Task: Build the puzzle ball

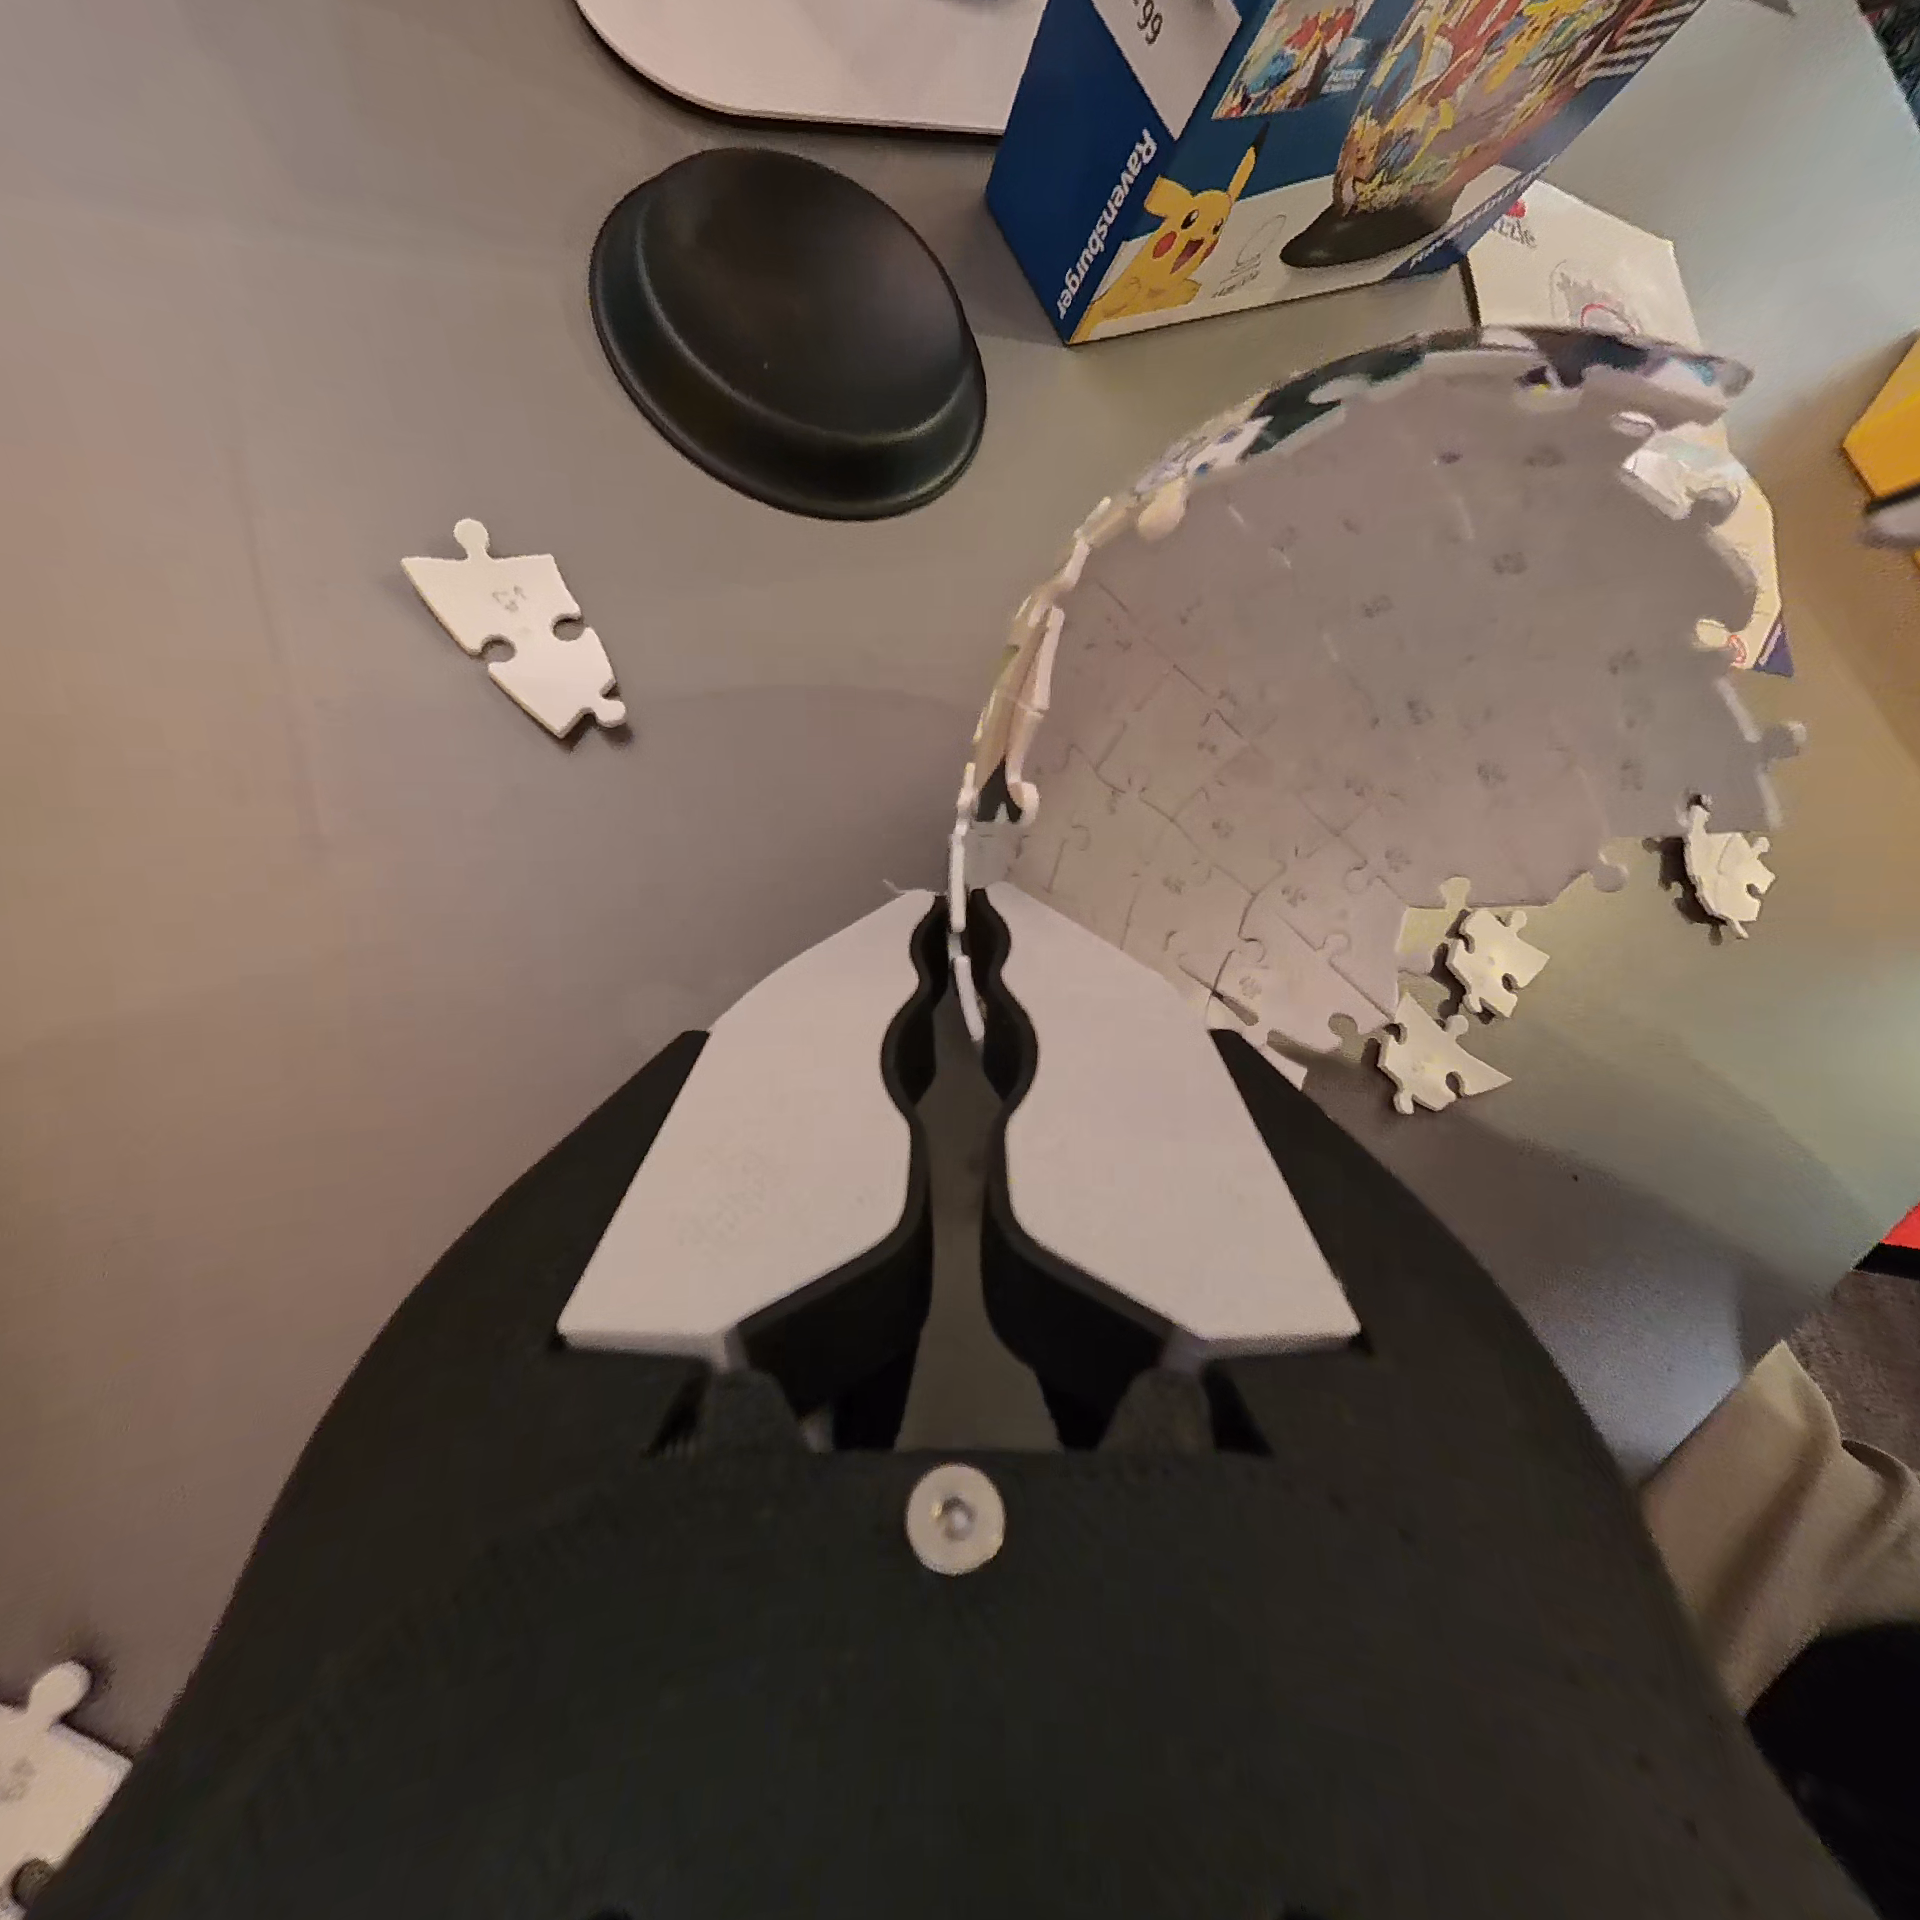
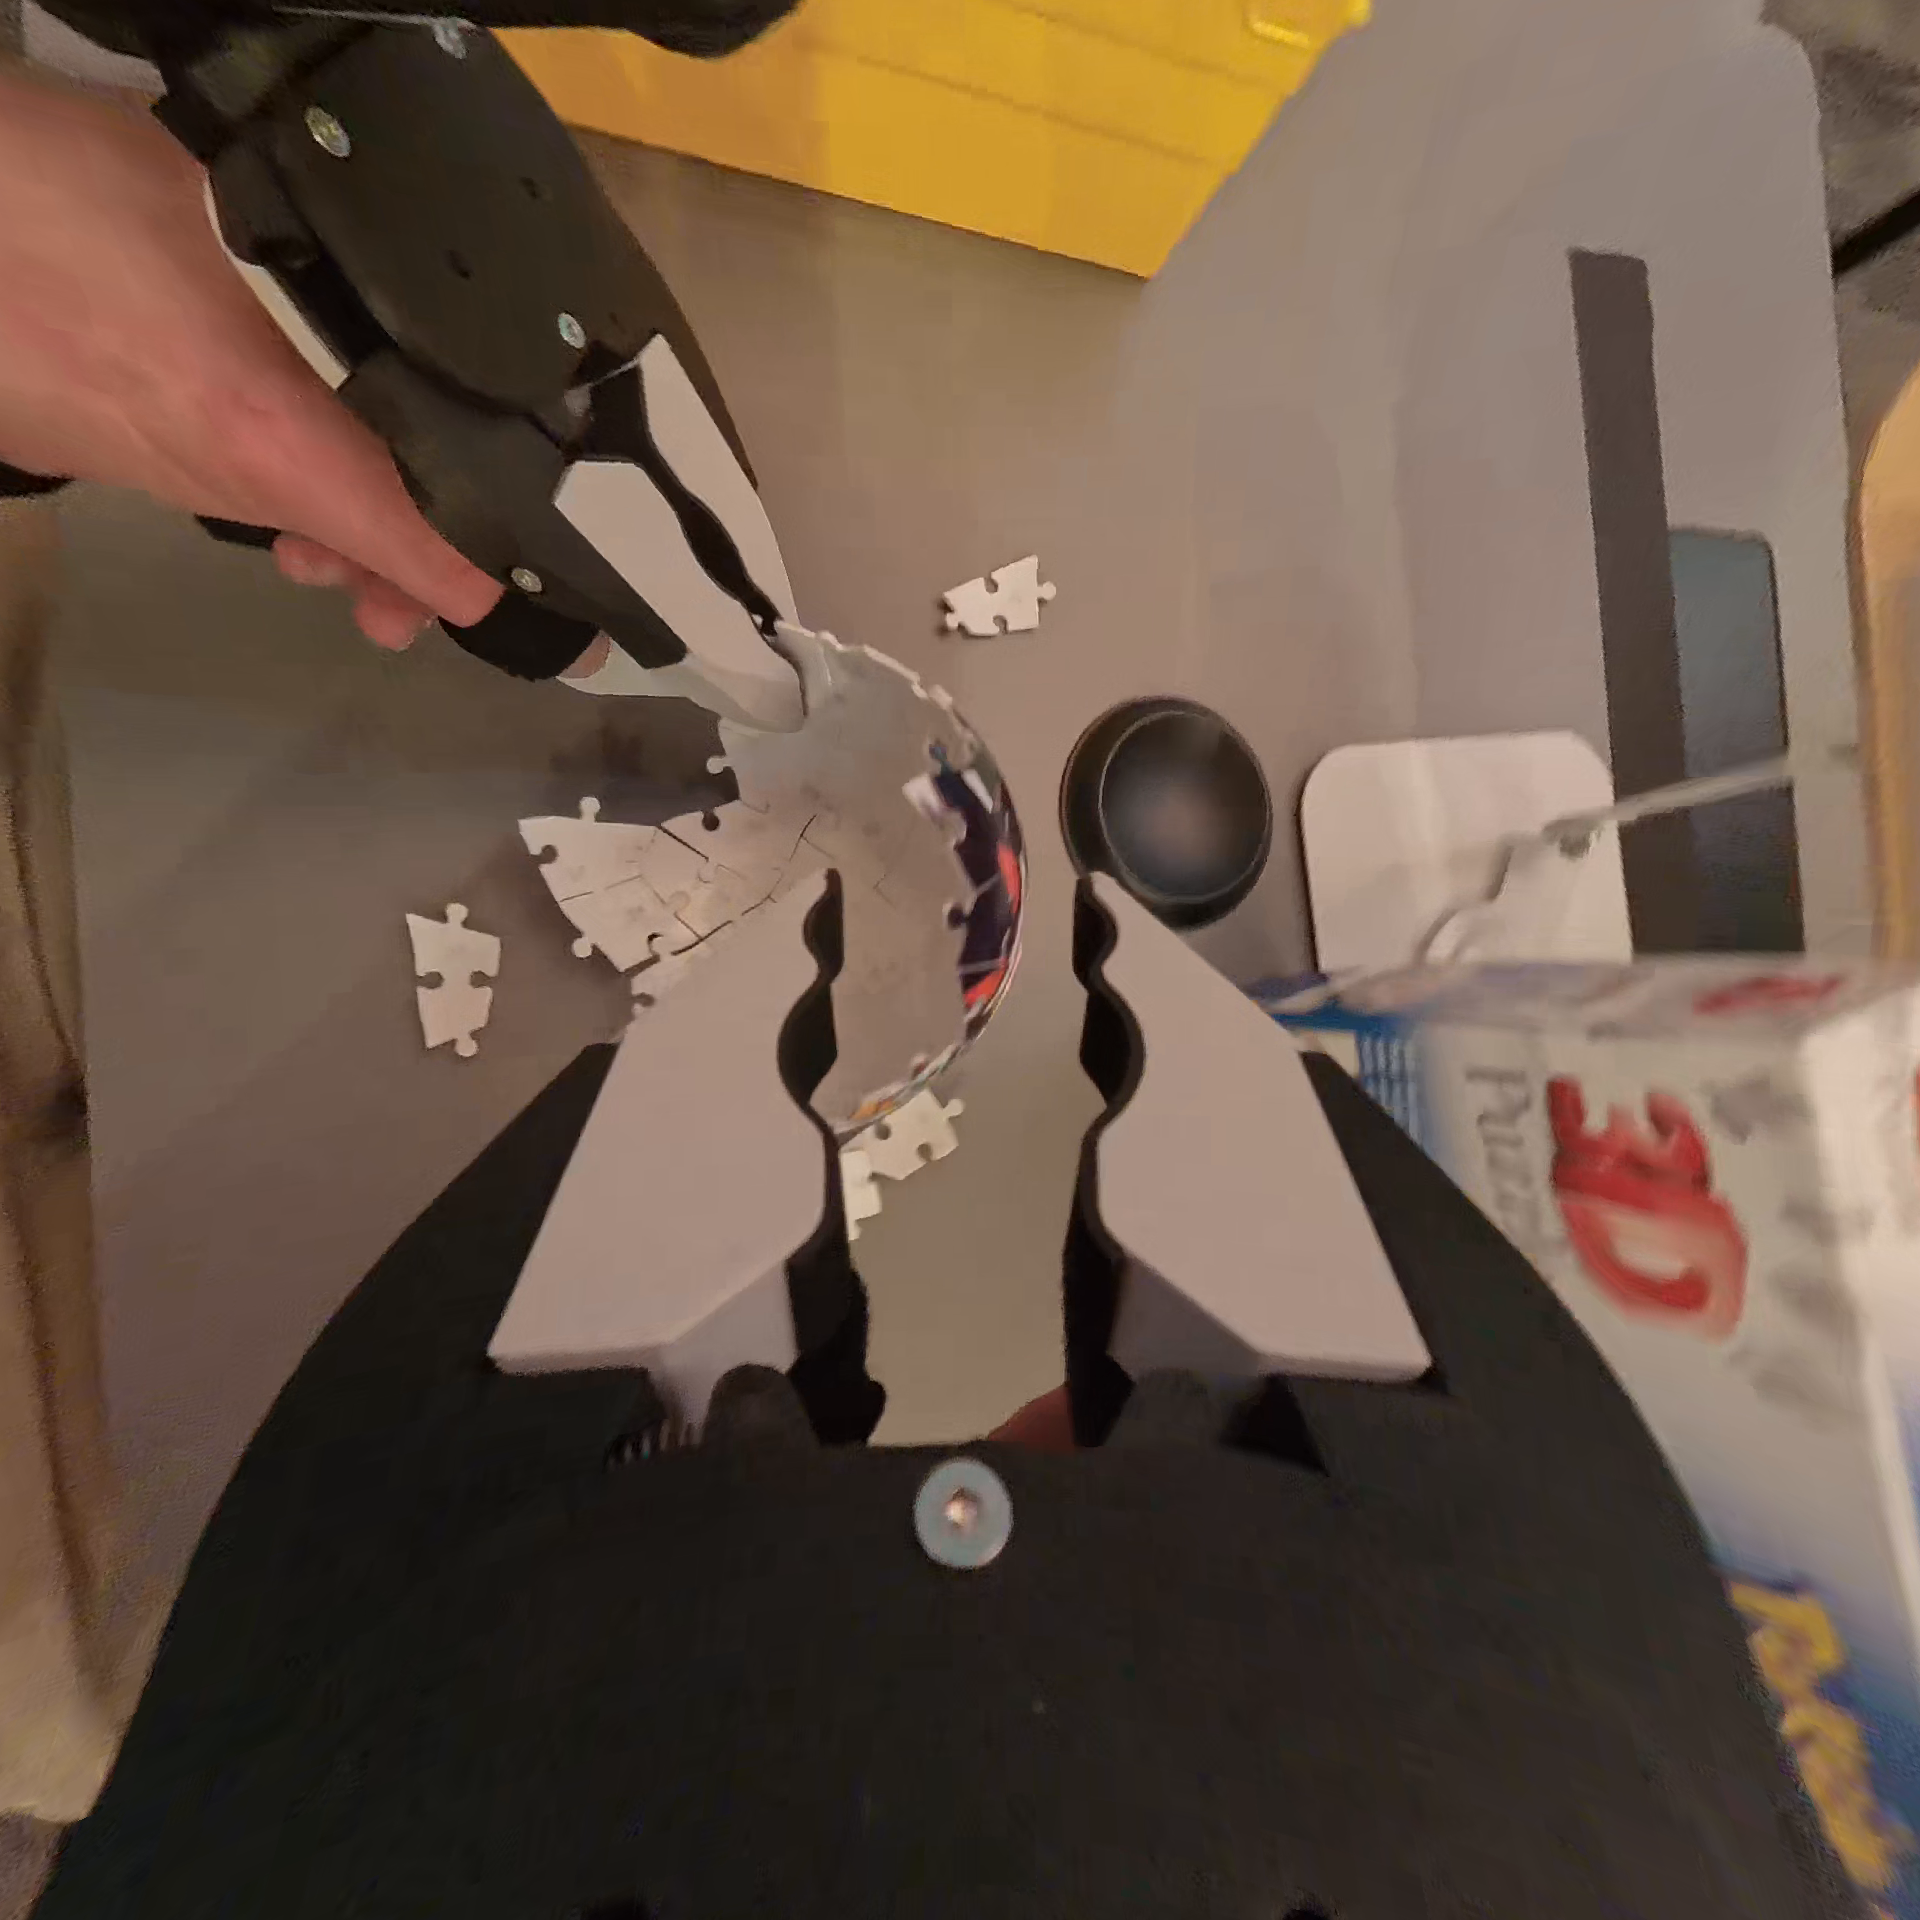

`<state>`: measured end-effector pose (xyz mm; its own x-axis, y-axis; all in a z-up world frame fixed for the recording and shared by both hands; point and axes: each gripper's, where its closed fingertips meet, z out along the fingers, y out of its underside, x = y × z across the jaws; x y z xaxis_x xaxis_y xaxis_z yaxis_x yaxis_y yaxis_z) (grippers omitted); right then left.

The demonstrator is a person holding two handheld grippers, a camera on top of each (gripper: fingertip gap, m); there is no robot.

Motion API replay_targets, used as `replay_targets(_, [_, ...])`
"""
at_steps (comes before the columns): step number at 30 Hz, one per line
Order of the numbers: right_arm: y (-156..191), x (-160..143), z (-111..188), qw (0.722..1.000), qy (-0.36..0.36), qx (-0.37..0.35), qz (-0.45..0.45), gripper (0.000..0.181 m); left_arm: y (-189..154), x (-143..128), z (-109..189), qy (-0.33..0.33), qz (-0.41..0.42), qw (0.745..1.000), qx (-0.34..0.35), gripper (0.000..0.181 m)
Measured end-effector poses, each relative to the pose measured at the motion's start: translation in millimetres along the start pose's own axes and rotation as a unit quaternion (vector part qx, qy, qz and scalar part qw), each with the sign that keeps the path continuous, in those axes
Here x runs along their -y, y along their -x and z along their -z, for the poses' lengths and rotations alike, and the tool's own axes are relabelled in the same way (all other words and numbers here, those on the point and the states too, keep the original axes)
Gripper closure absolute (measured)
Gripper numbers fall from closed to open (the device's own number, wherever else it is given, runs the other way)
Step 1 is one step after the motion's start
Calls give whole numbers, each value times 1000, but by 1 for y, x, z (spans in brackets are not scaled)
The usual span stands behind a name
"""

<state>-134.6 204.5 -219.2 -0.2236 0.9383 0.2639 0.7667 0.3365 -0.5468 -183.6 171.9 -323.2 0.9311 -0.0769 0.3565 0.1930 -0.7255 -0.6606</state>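
While left gripper (image 1: 961,935) pinches shell (image 1: 1403,707) rim (printed side hidden), box (image 1: 1299,156) cropped

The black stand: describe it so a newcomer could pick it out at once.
Start at the grey table, then the blue puzzle box at its far side. Just left of the box, in the left wrist view, sits the black stand, beyond the half-built puzzle ball that the left gripper pinches. It is the only dark, round, dished thing; everything loose near it is flat and white.

One half-built puzzle ball shell (image 1: 1382,675), one black stand (image 1: 790,332), one puzzle box (image 1: 1299,145), two claws, several loose white pieces (image 1: 520,629).
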Motion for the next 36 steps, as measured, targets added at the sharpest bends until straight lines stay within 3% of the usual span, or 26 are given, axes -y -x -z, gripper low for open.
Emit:
replay_targets(10, [4, 25, -60, 973, 97, 143, 155, 154, 3, 0, -3, 9, -23, 1000, 5, 177])
replay_targets(18, [13, 24, -86, 936, 152, 255, 187, 168, 5, -1, -5, 10, -27, 1000, -2, 177])
replay_targets(26, [19, 20, -93, 918, 171, 304, 188, 177, 8, -2, -6, 15, -26, 1000, -8, 177])
replay_targets(36, [19, 18, -91, 918, 165, 310, 185, 180, 7, -1, -8, 26, -23, 999, -19, 177])
